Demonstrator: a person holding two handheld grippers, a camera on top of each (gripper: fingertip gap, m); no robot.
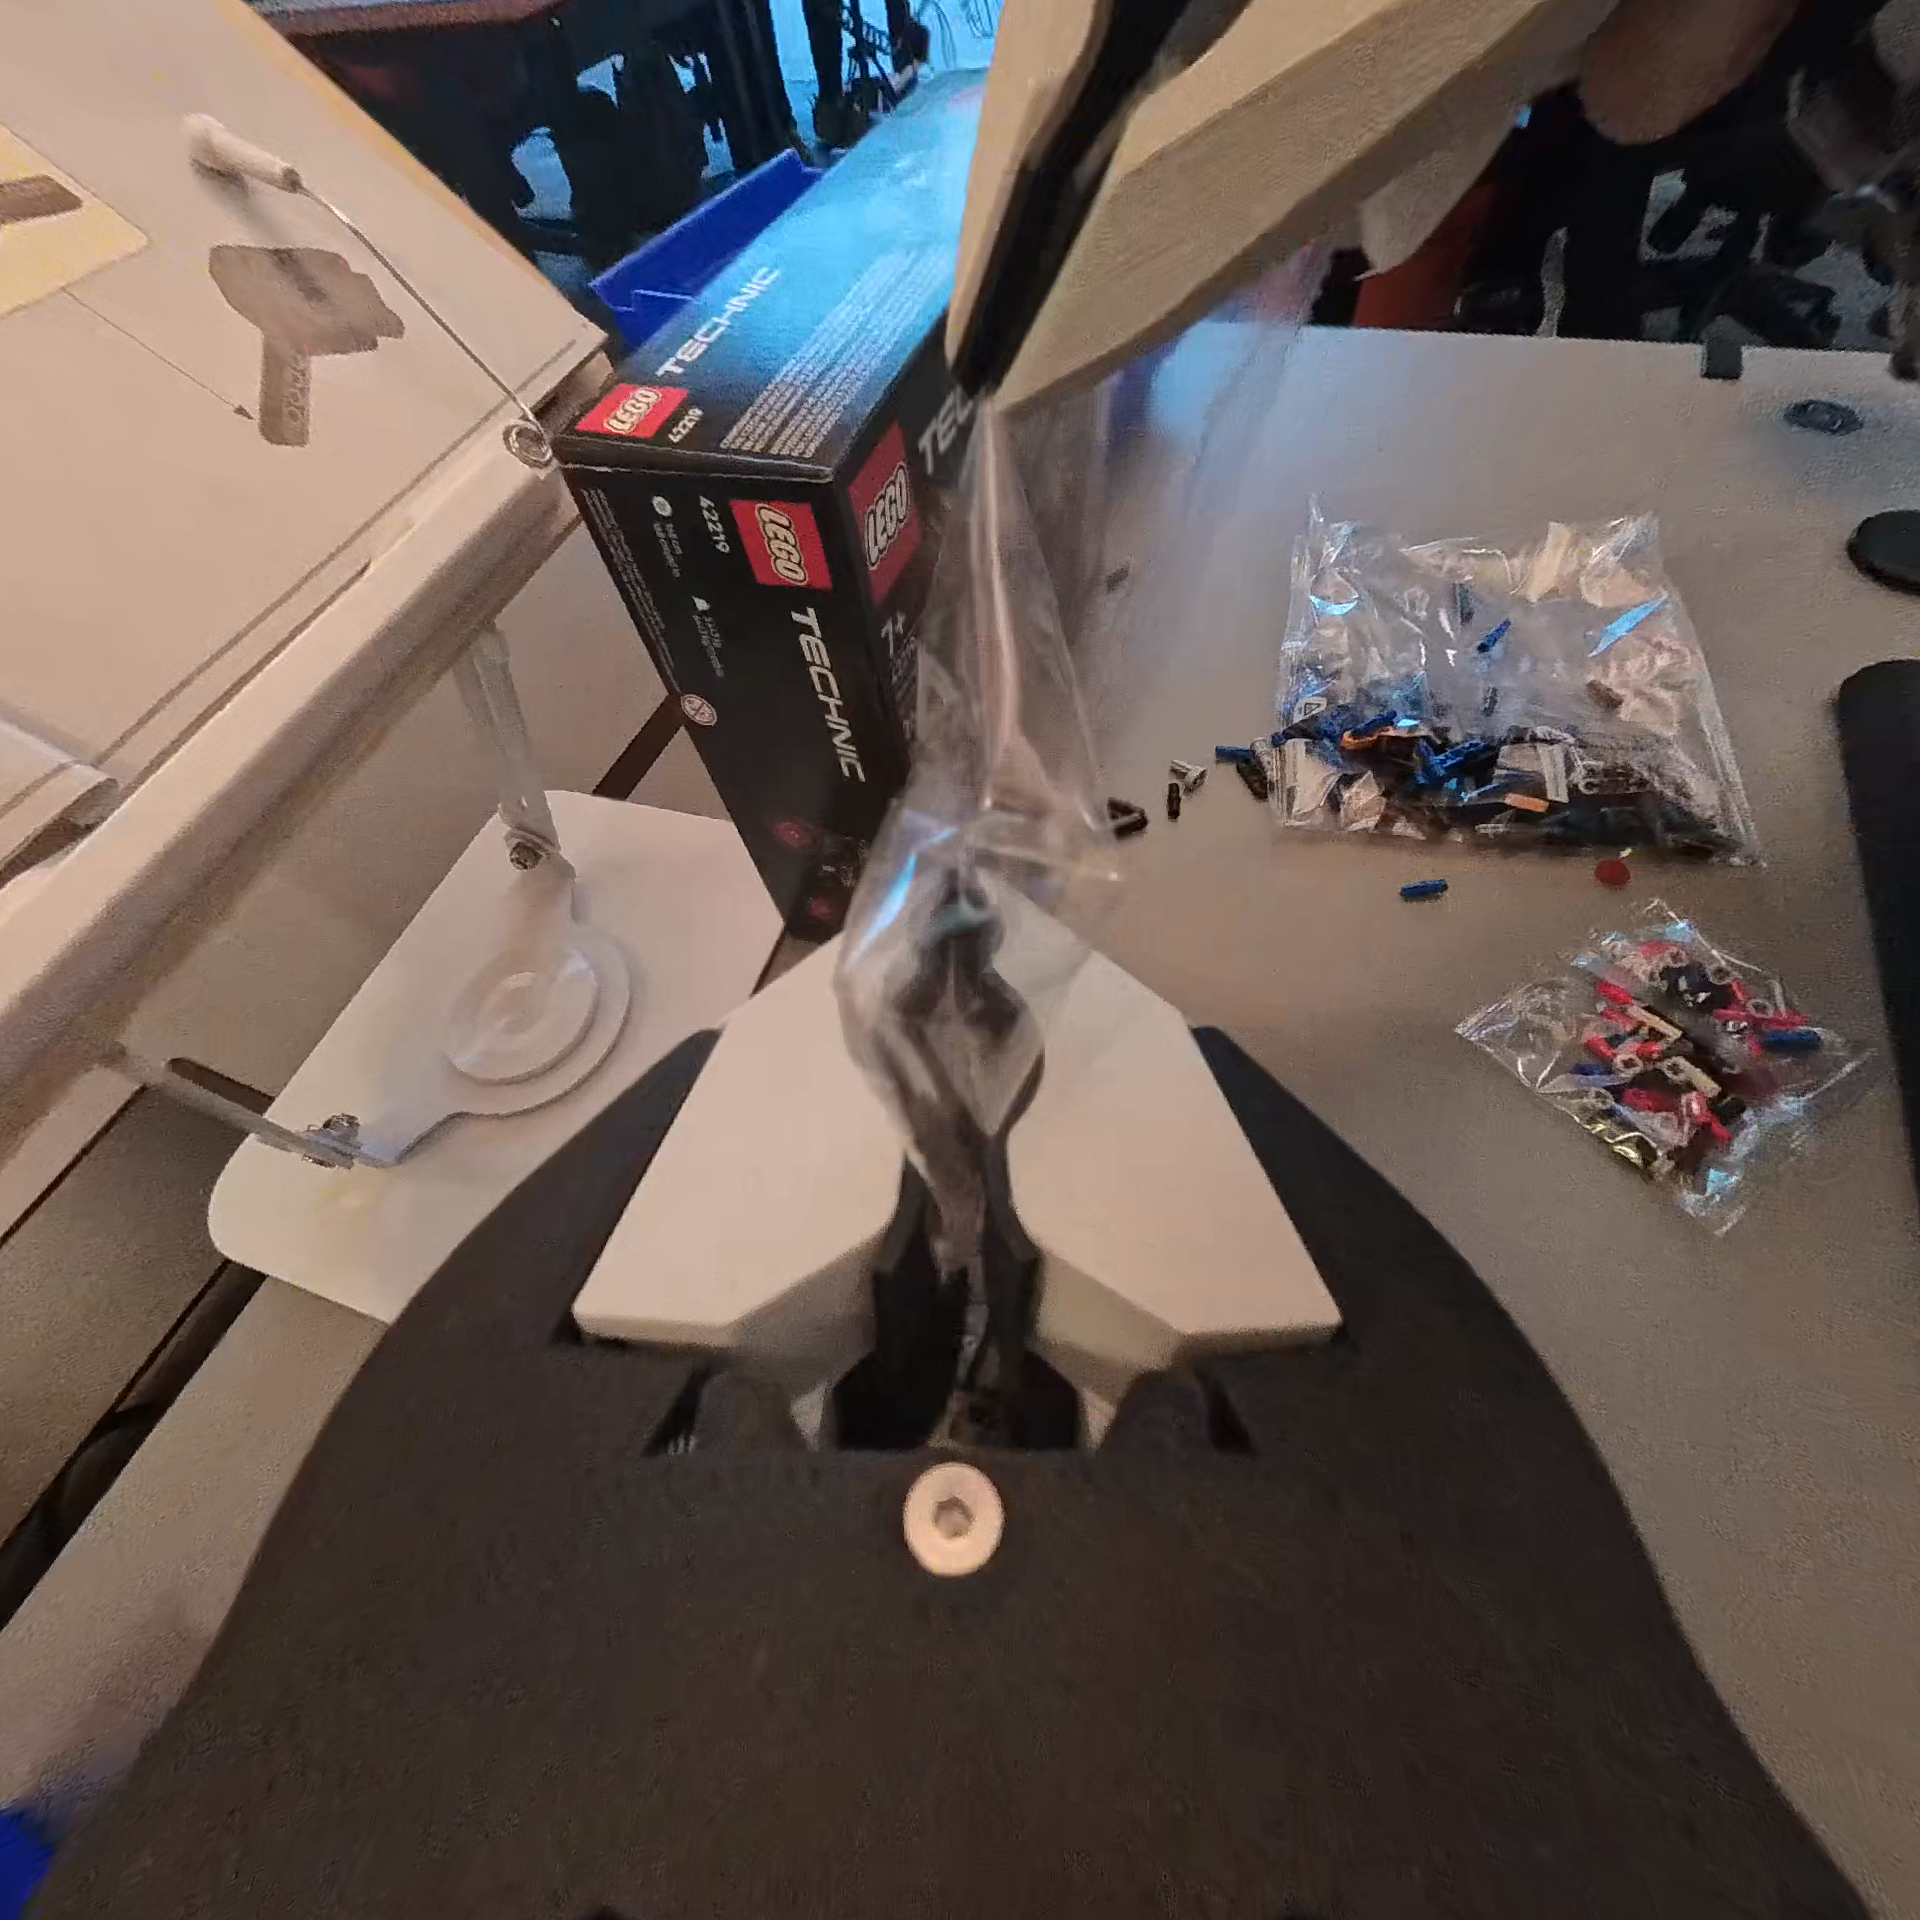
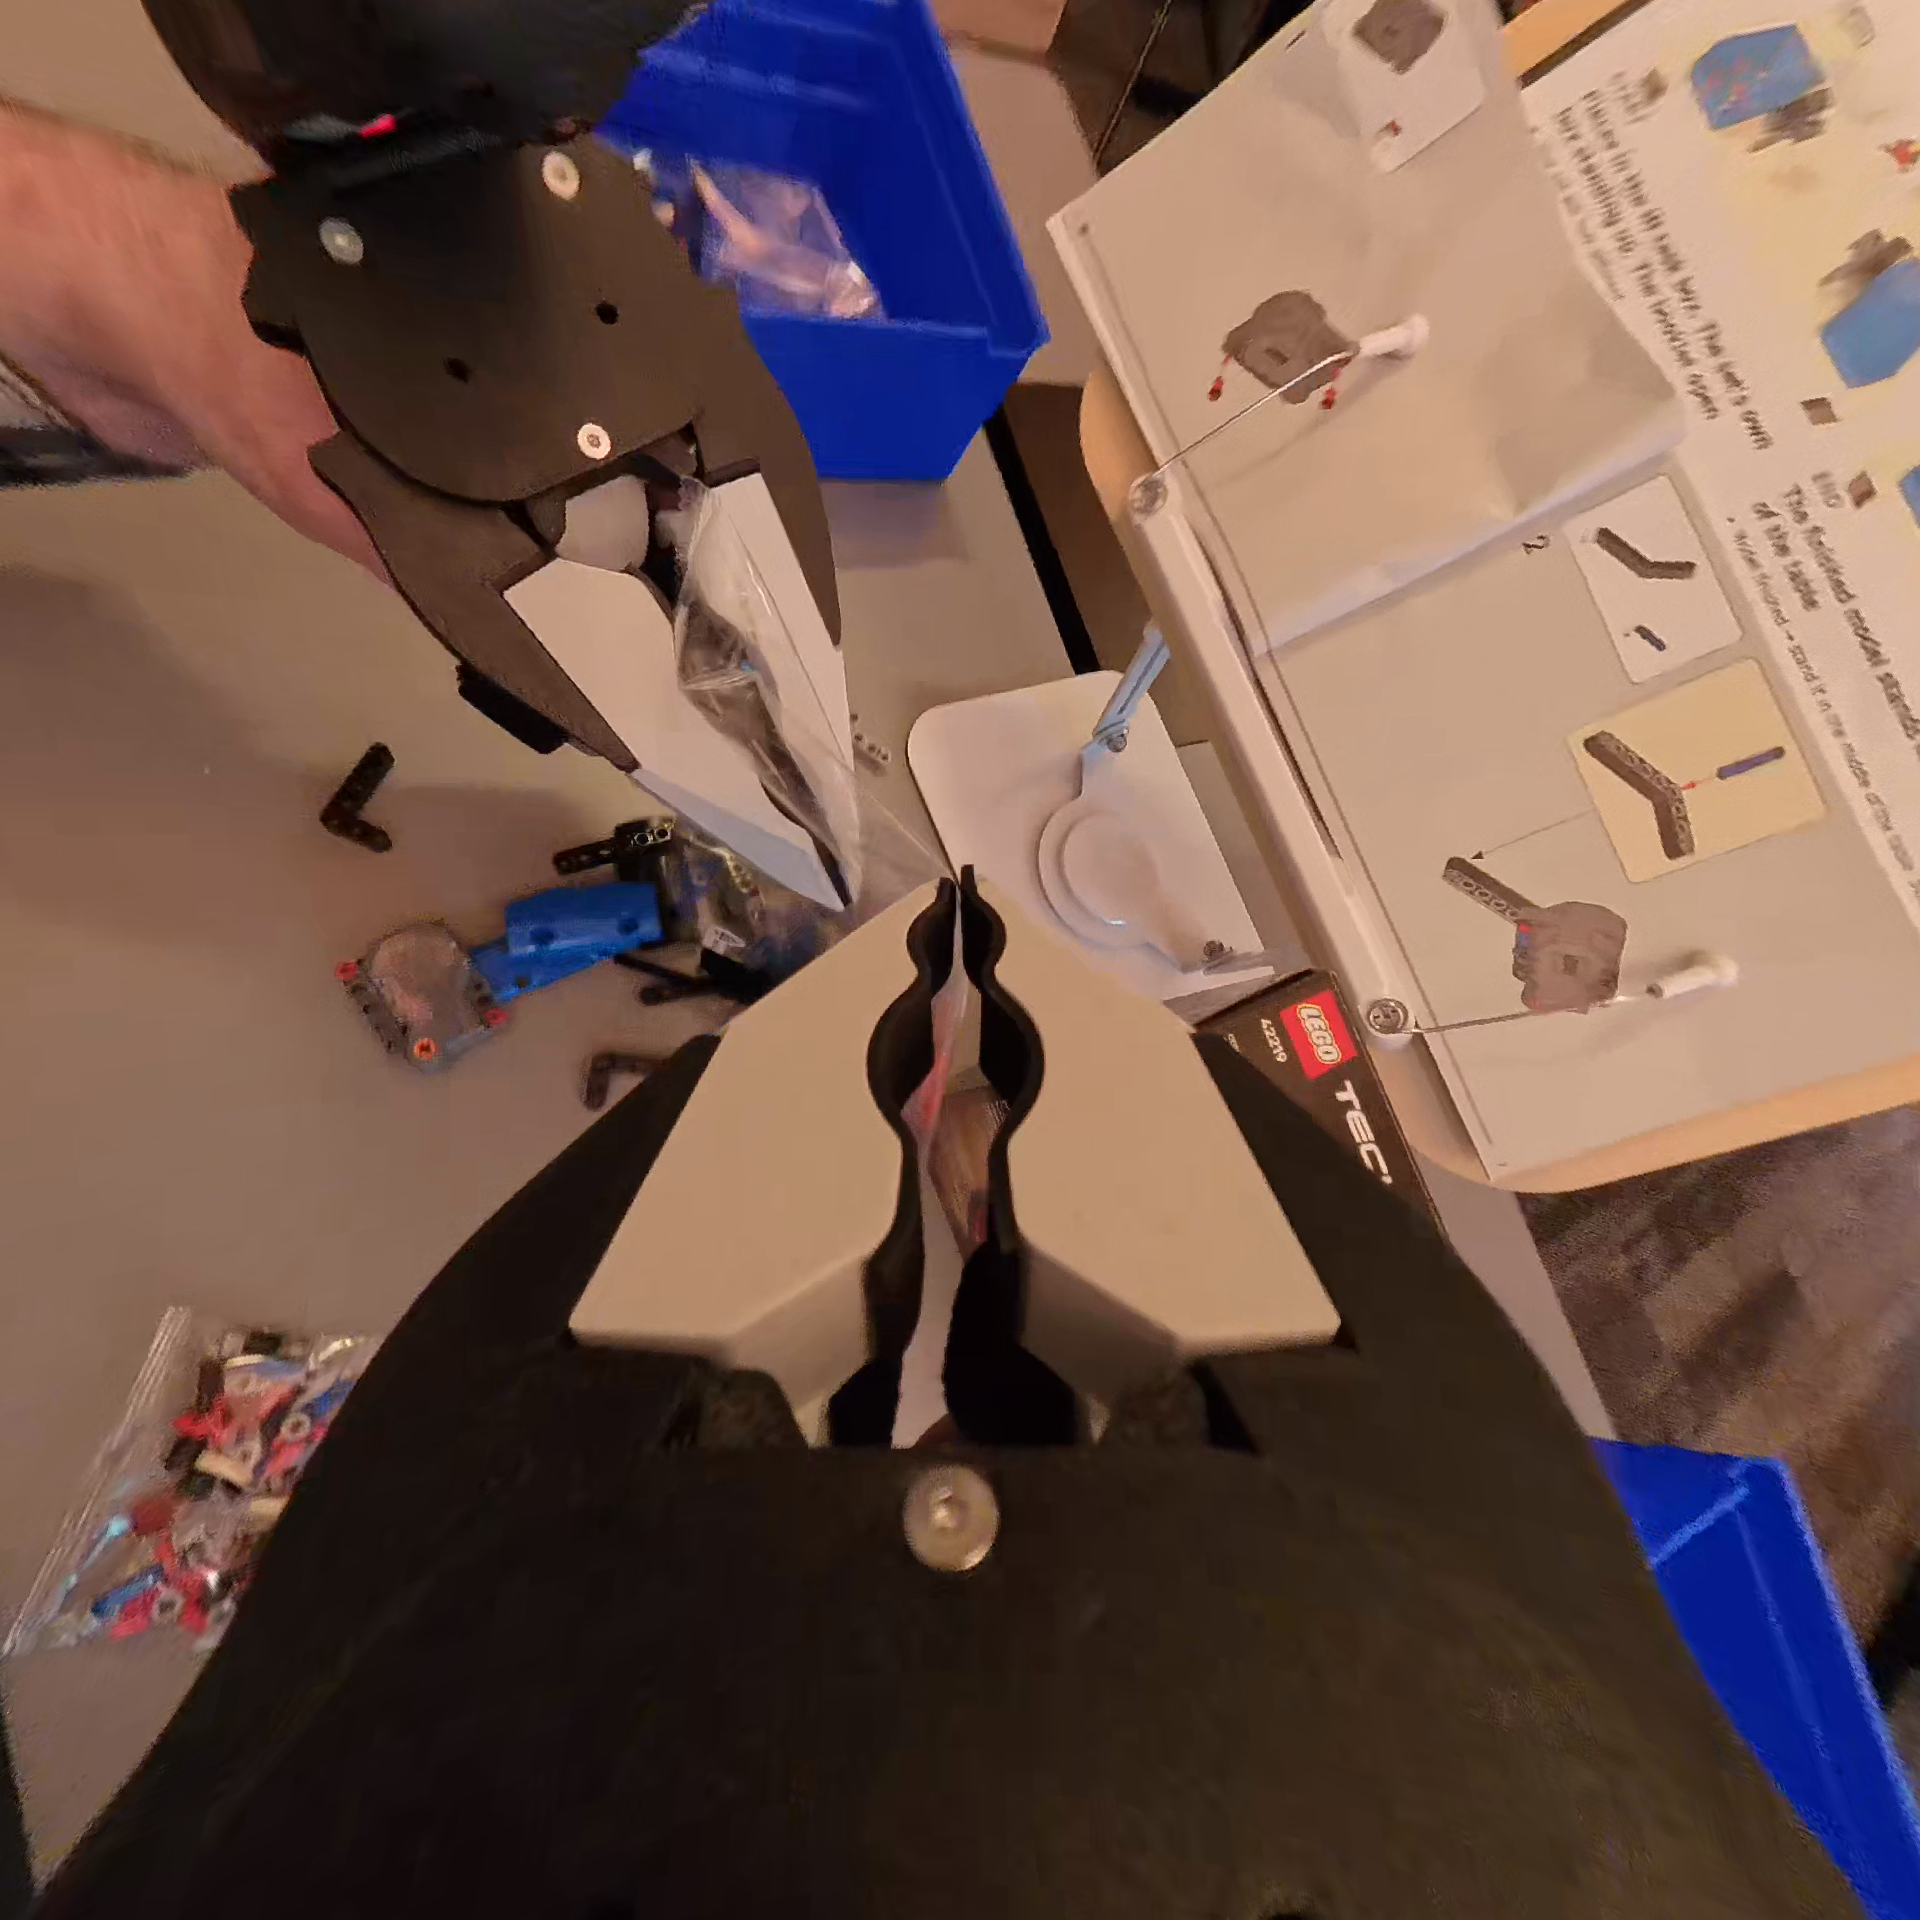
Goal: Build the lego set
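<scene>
Worktop (image 1: 1403, 1455) of pale grey lies bare at five o'clock in the left wrist view; a black cardboard set box (image 1: 769, 665) and a white booklet stand (image 1: 436, 1039) crowd eleven and nine o'clock. Two clear bags of small pieces (image 1: 1496, 707) lie at two and three o'clock. Left tongs (image 1: 961, 1174) are closed on a clear plastic bag with dark parts (image 1: 977, 831), stretched up to the right tongs (image 1: 987, 374), also clamped on it. In the right wrist view, loose blue and black parts (image 2: 561, 935) lie at nine o'clock, a blue bin (image 2: 883, 260) at twelve.
</scene>
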